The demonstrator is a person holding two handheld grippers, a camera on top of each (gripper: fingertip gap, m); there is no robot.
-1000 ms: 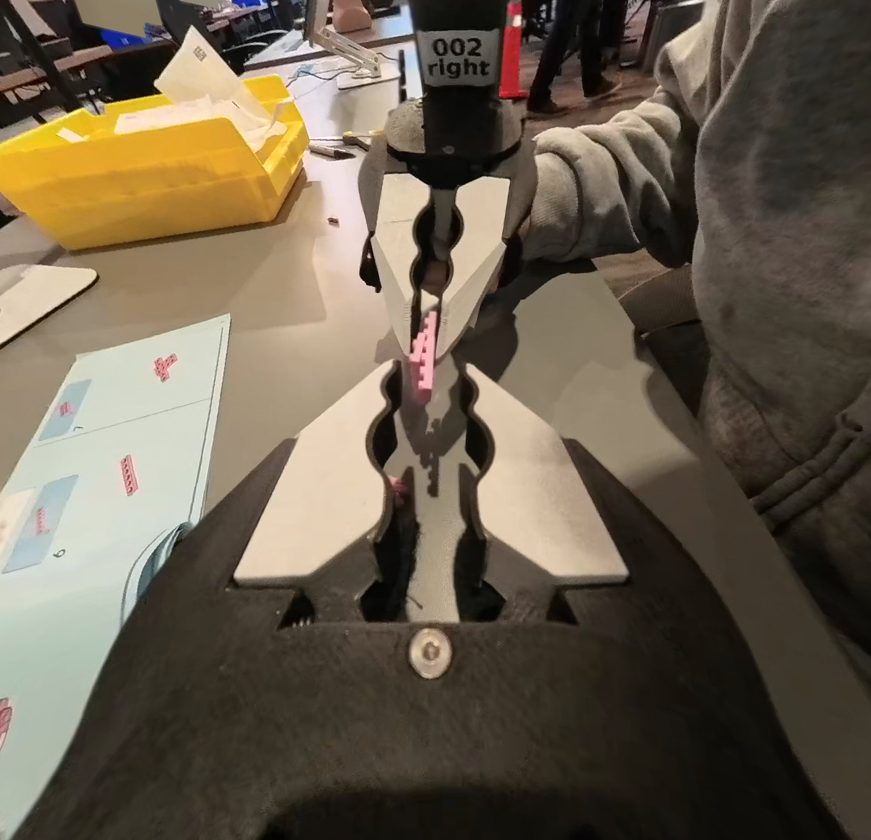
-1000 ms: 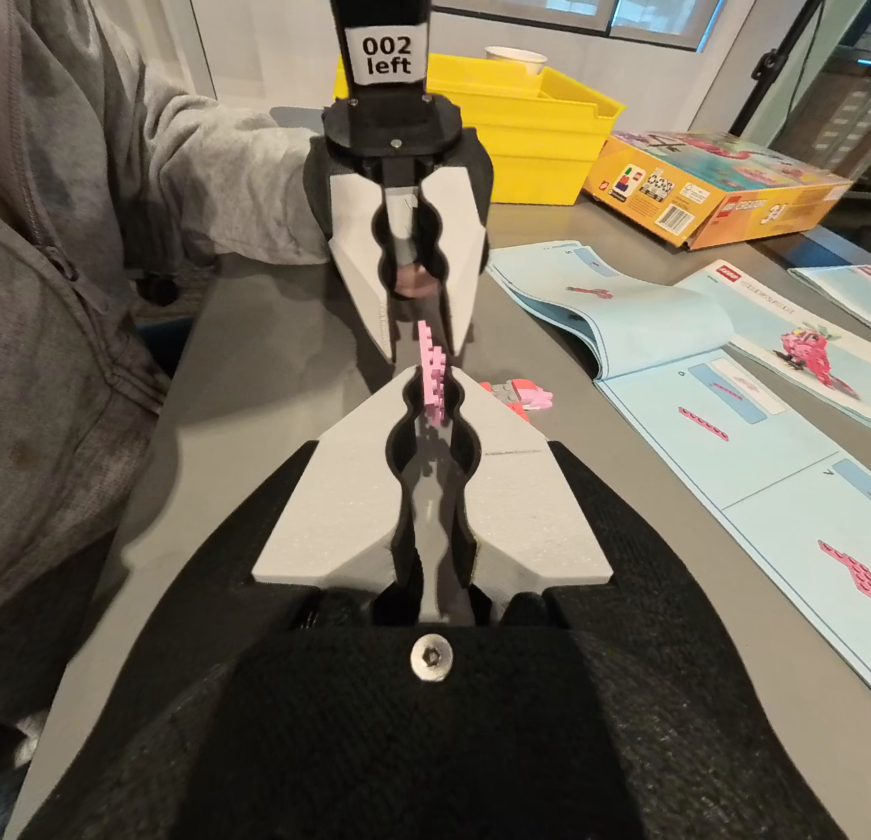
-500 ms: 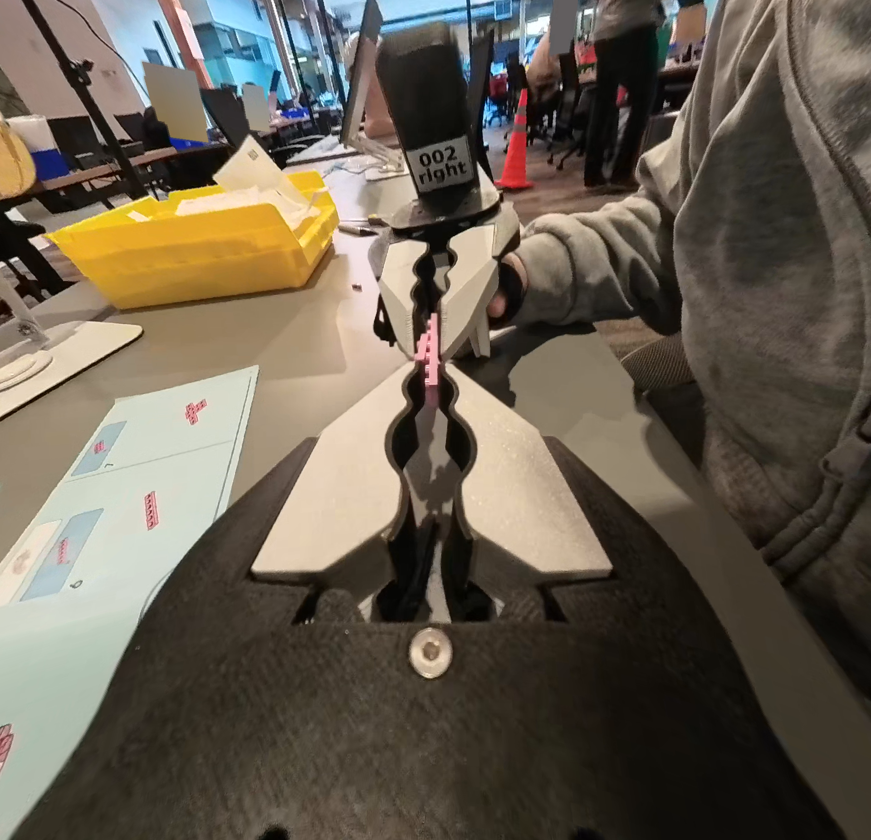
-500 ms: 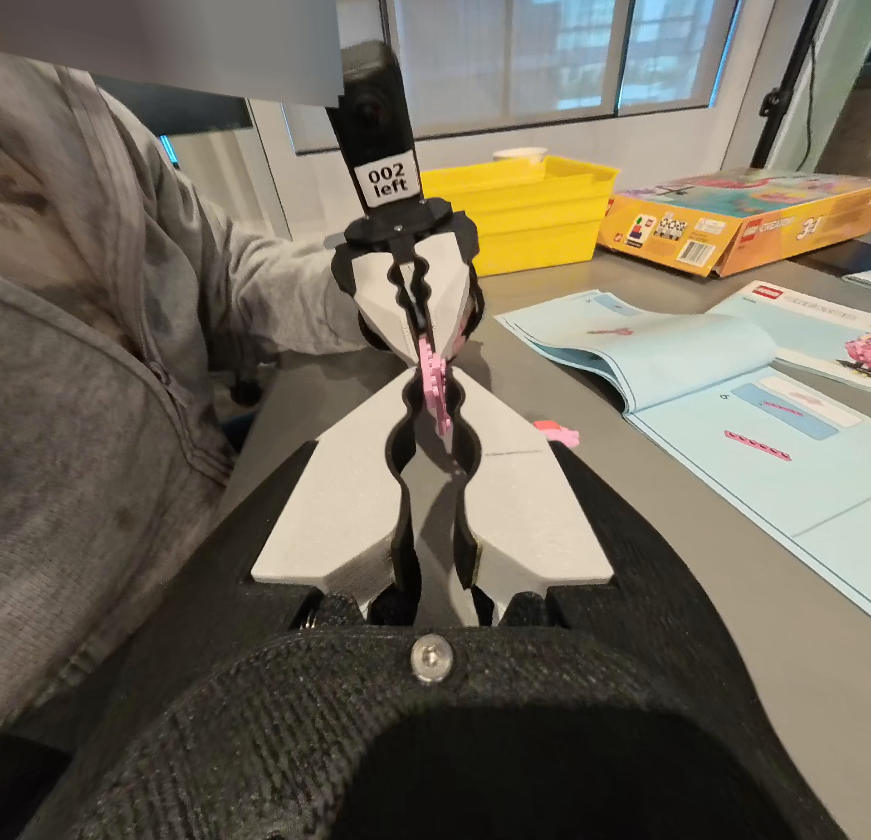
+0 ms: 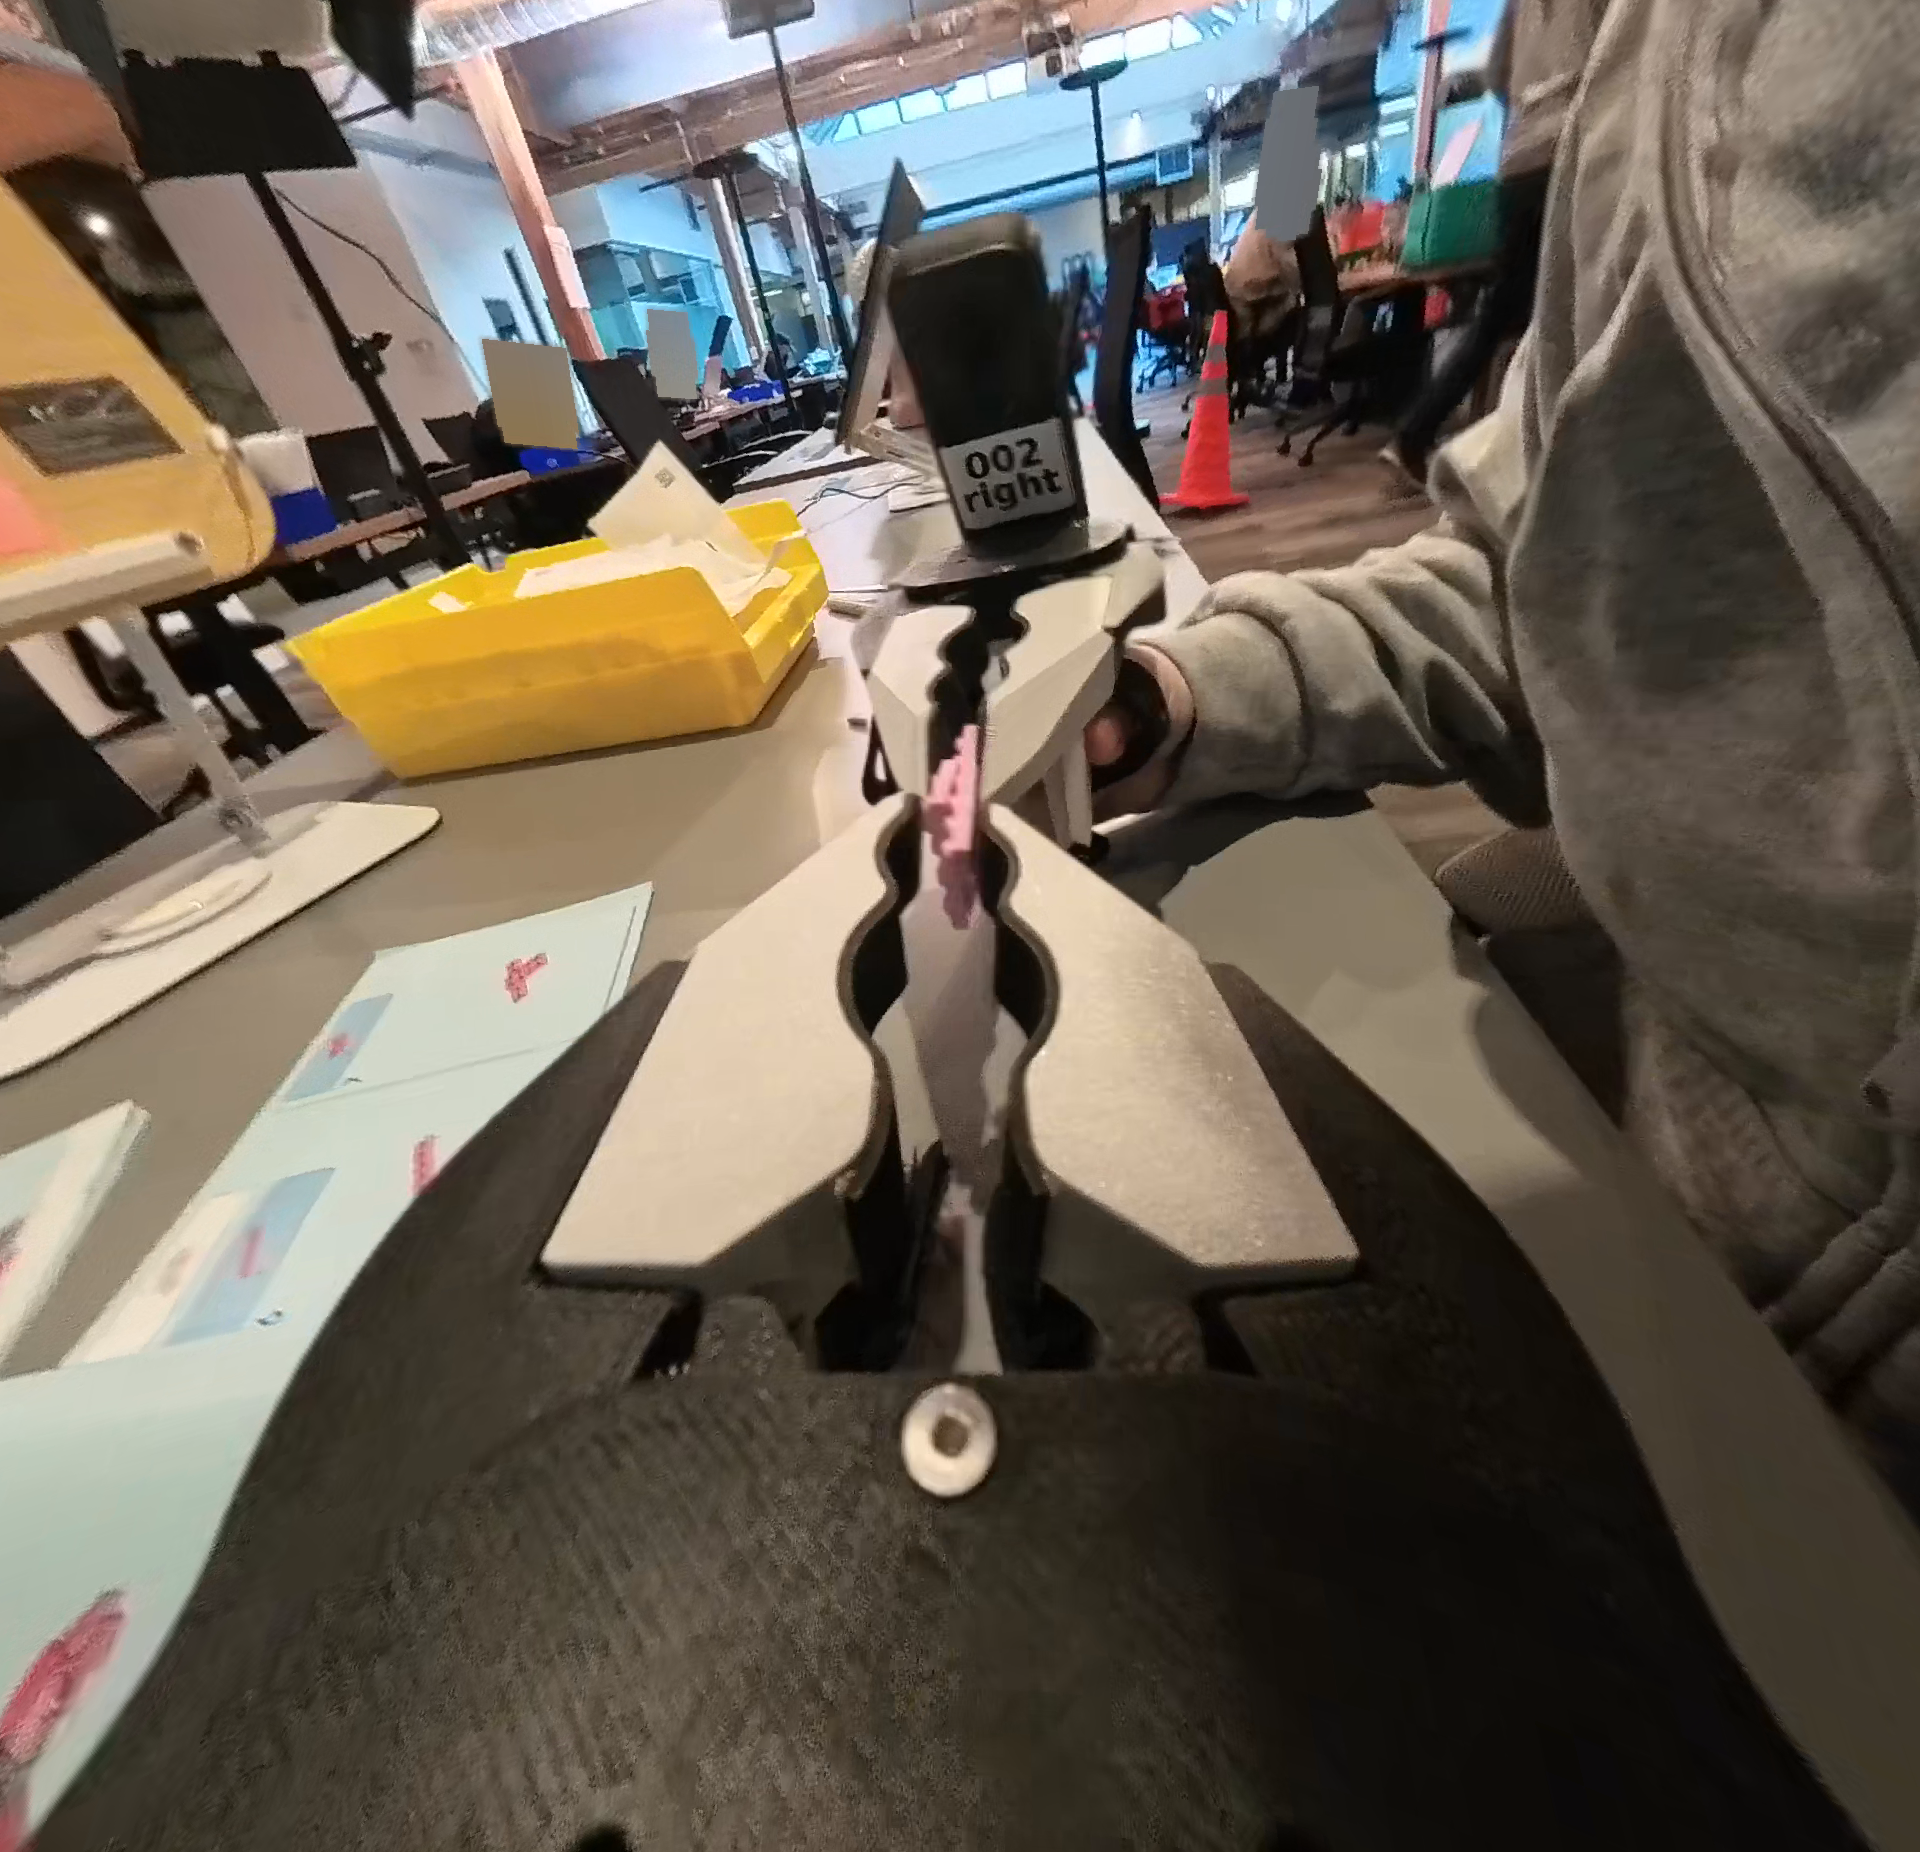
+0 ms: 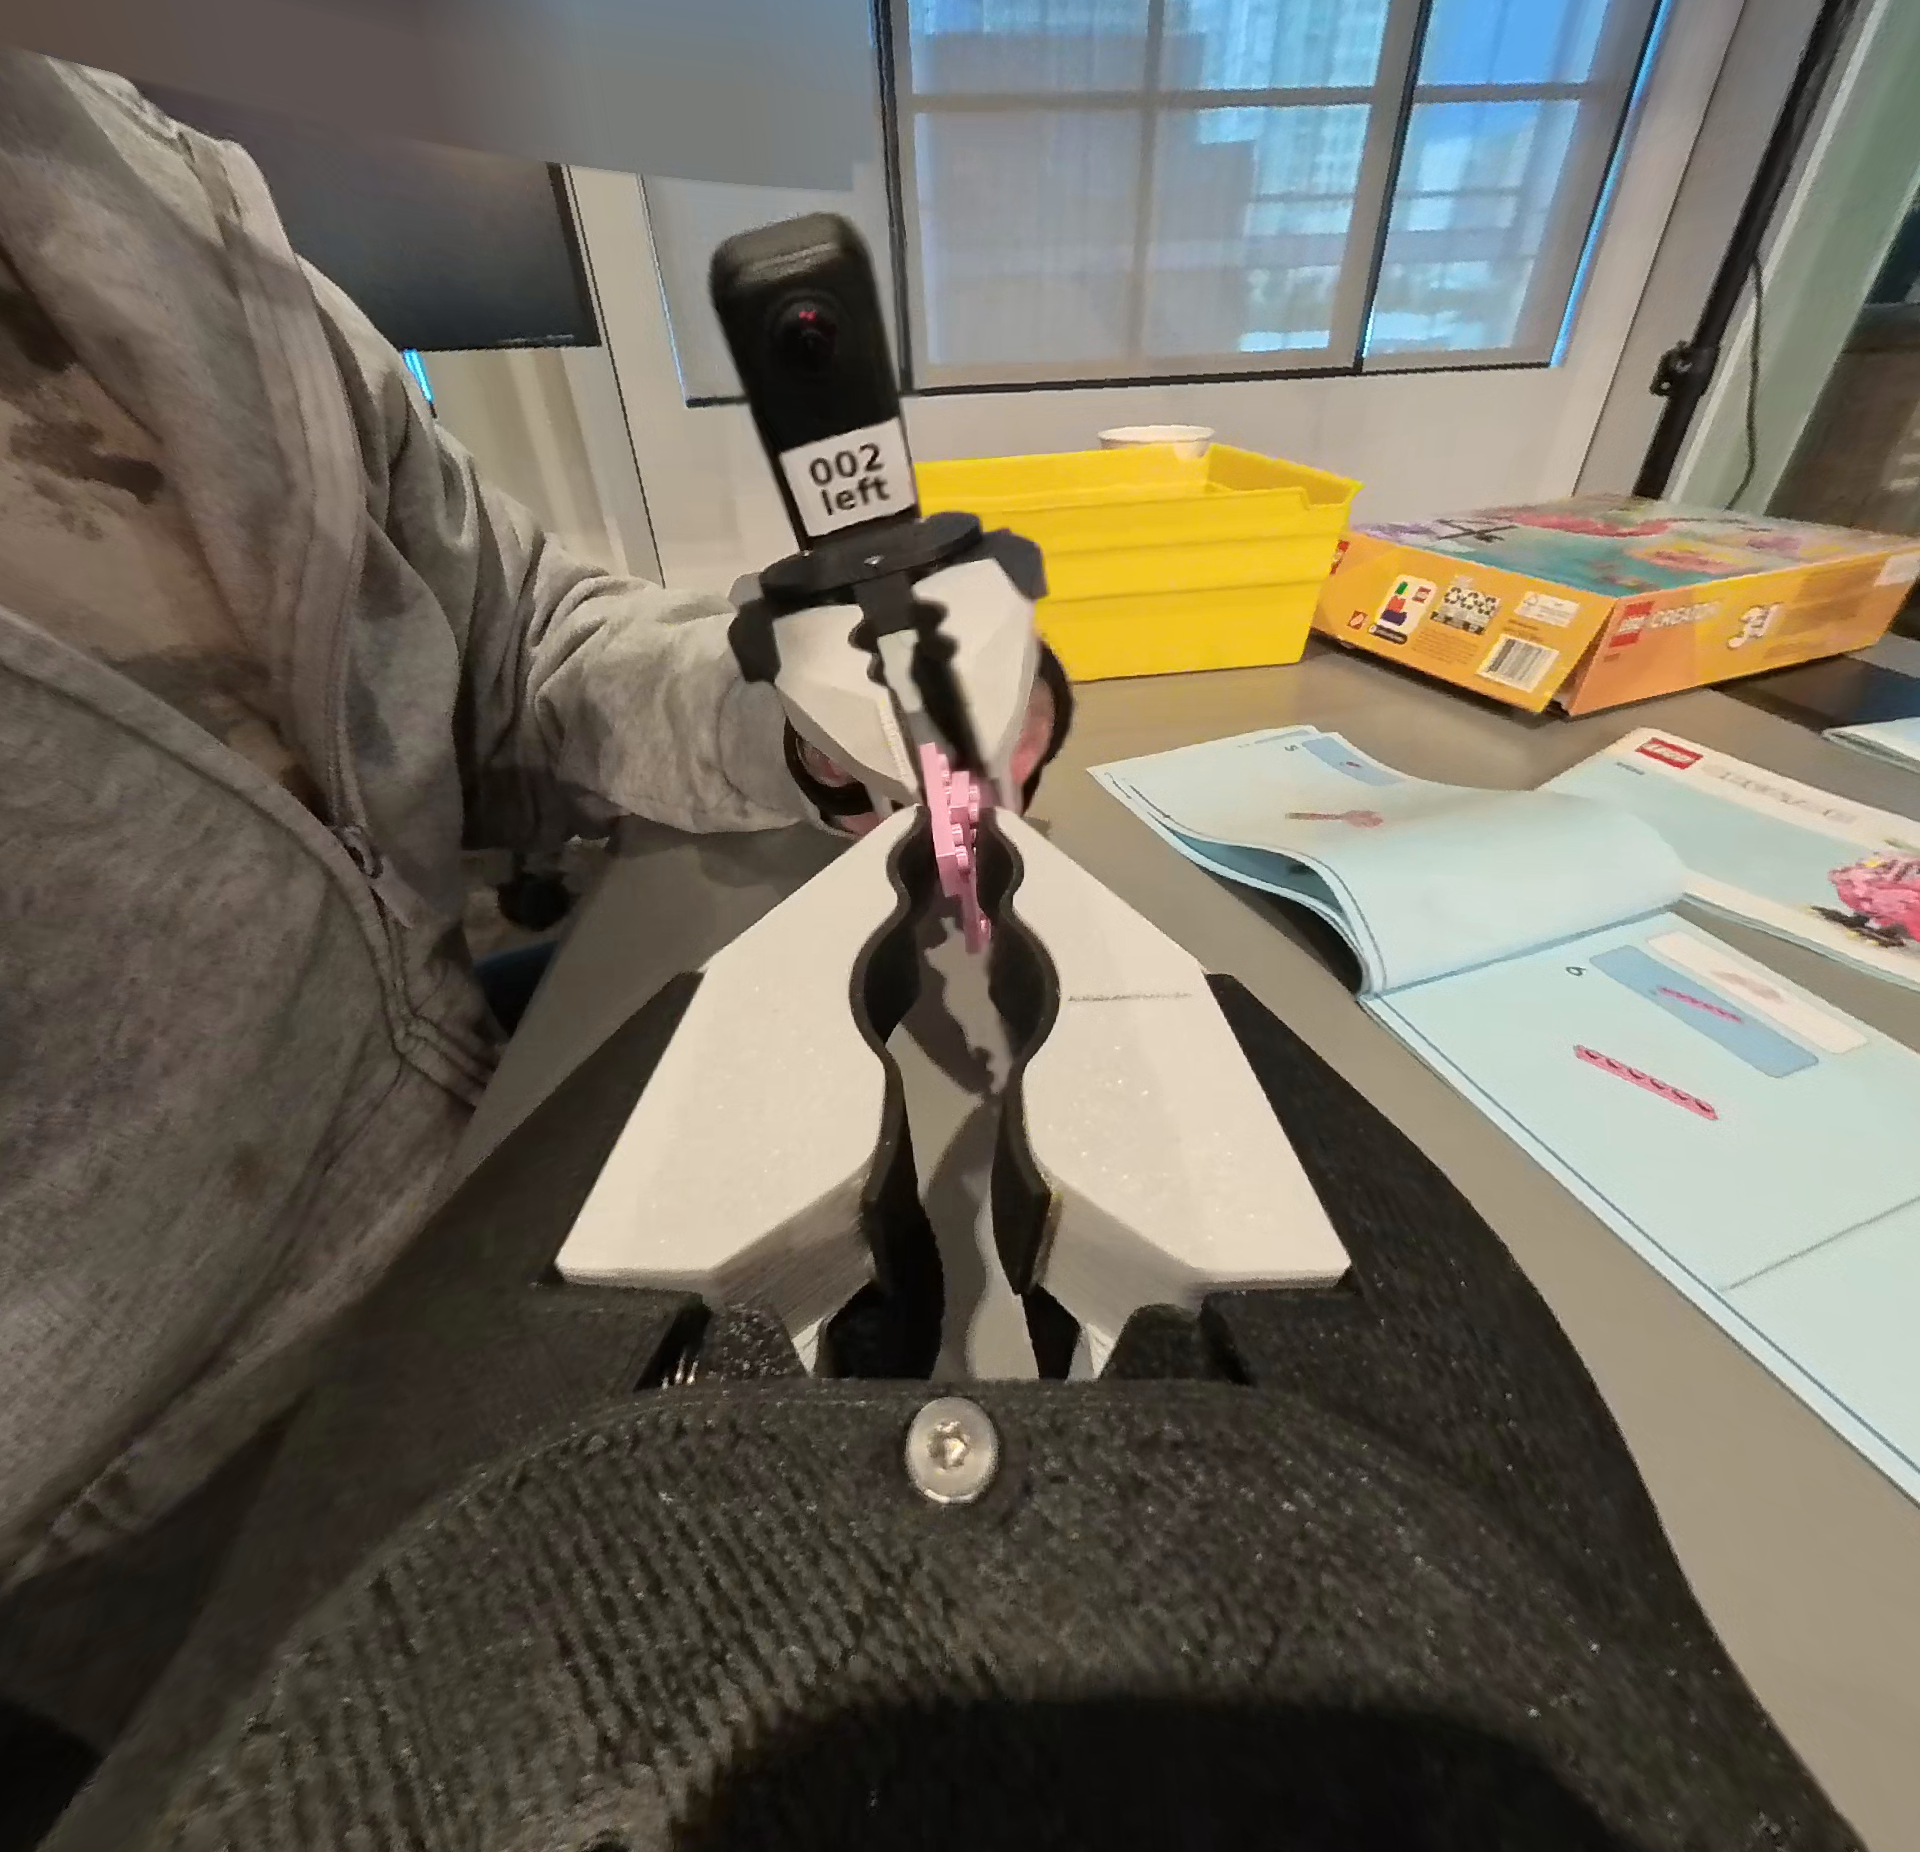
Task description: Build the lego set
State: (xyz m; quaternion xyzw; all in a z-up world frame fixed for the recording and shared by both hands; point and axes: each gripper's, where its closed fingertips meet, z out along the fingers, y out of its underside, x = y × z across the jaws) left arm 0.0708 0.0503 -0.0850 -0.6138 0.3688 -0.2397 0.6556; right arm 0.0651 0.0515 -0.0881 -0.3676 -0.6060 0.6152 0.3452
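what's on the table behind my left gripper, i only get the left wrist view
Observer: An orange-yellow cardboard lego box lies flat on the grey table, beyond the open pale-blue instruction booklet.
Operator: anything next to it
Observer: Stacked yellow plastic bins stand beside it, with a white paper cup showing above the top rim.
Operator: and who's holding what up front
Observer: From the right wrist view, the left gripper and the right gripper both pinch the flat pink lego piece, tip to tip above the table.
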